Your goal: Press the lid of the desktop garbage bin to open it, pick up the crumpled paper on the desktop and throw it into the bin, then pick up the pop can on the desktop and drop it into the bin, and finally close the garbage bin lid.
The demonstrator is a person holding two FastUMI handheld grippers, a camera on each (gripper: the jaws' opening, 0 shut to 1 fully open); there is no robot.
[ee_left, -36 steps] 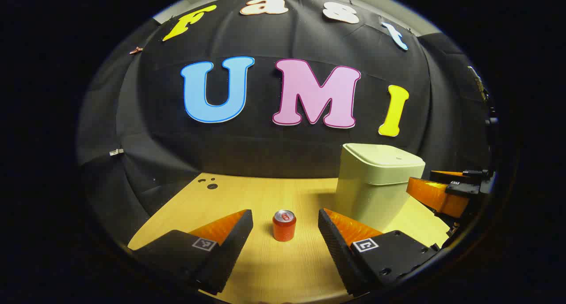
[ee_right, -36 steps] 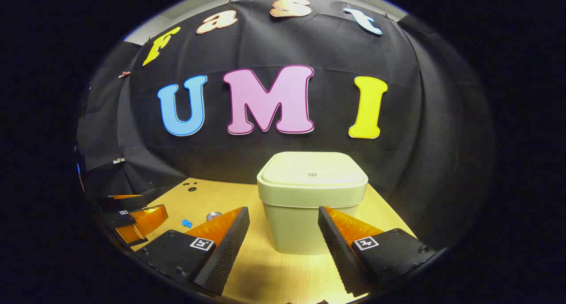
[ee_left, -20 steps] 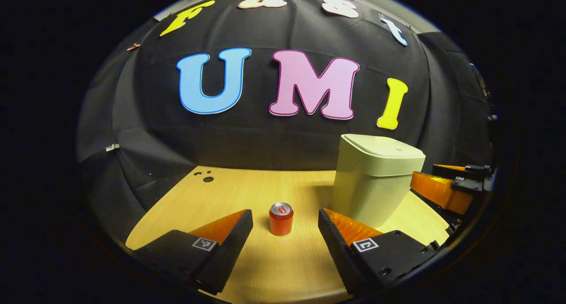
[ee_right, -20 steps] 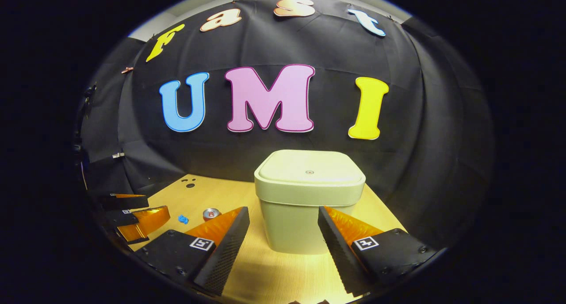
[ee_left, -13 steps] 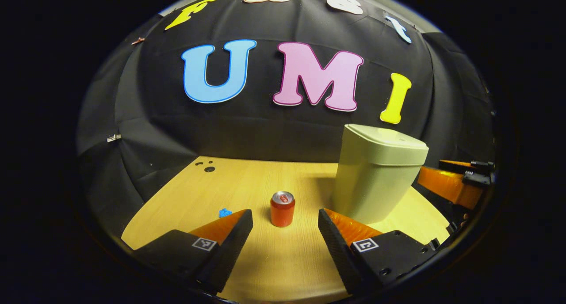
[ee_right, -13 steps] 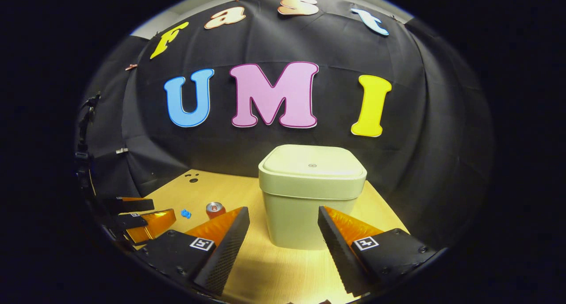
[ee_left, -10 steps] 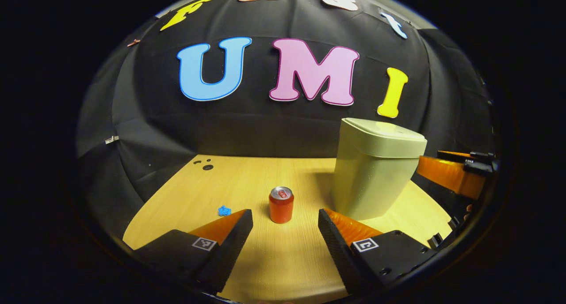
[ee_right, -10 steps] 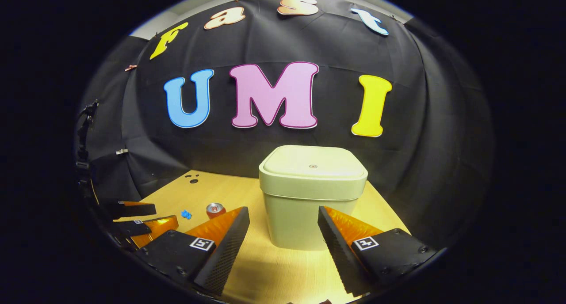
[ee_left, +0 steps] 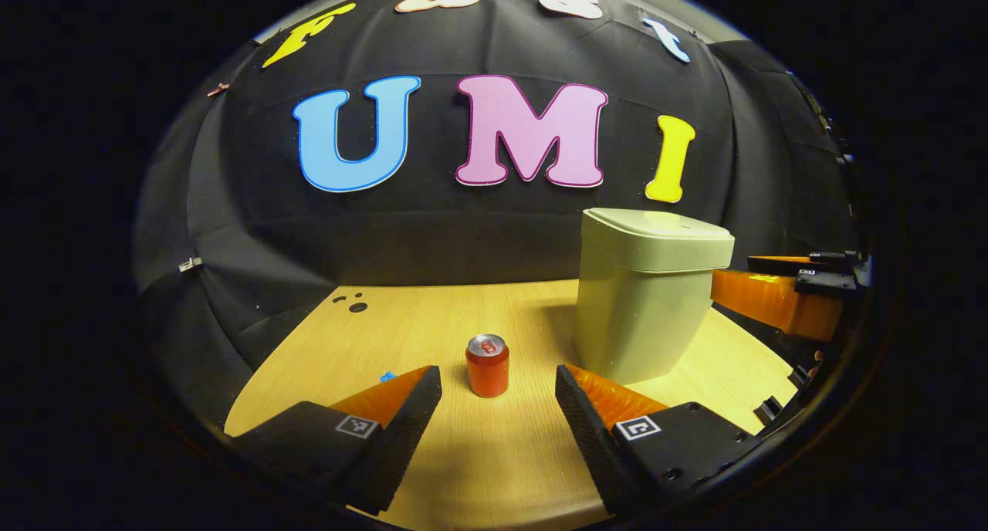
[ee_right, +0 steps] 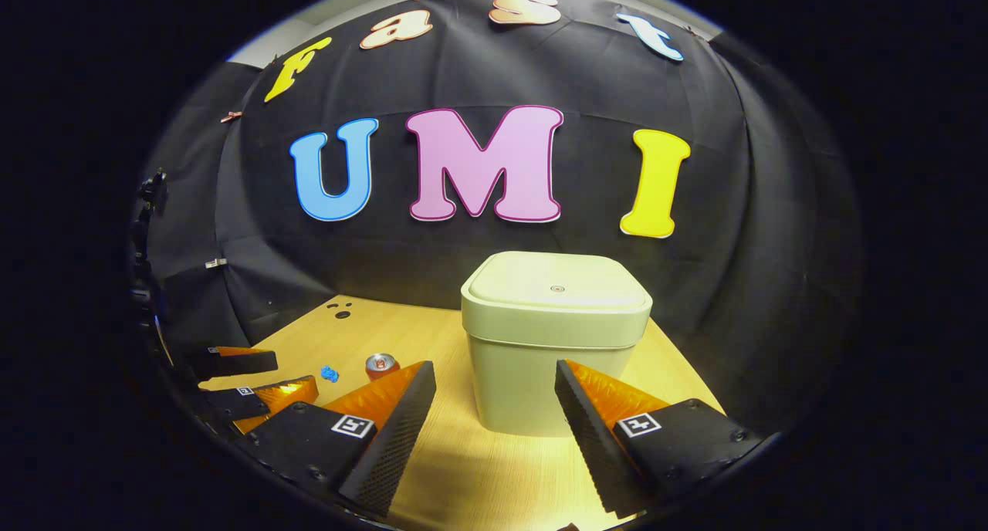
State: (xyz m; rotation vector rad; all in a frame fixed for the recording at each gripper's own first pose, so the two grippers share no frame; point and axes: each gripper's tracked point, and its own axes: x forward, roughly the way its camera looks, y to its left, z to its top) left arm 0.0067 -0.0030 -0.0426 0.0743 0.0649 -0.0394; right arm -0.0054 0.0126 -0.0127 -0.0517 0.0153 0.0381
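A pale green garbage bin stands on the wooden table with its lid shut. Left of it is an upright red pop can. A small blue crumpled paper lies left of the can, half hidden behind a finger in the left gripper view. My left gripper is open, low over the table, with the can just beyond its fingertips. My right gripper is open, facing the bin's front. Each gripper also appears at the edge of the other's view.
The wooden table has a few small dark holes near its far left corner. Black cloth hangs close behind the bin and along the left side.
Both views have drifted a little. In the left gripper view the blue paper came into sight beside the left finger, then partly slipped behind it. Both grippers stayed open.
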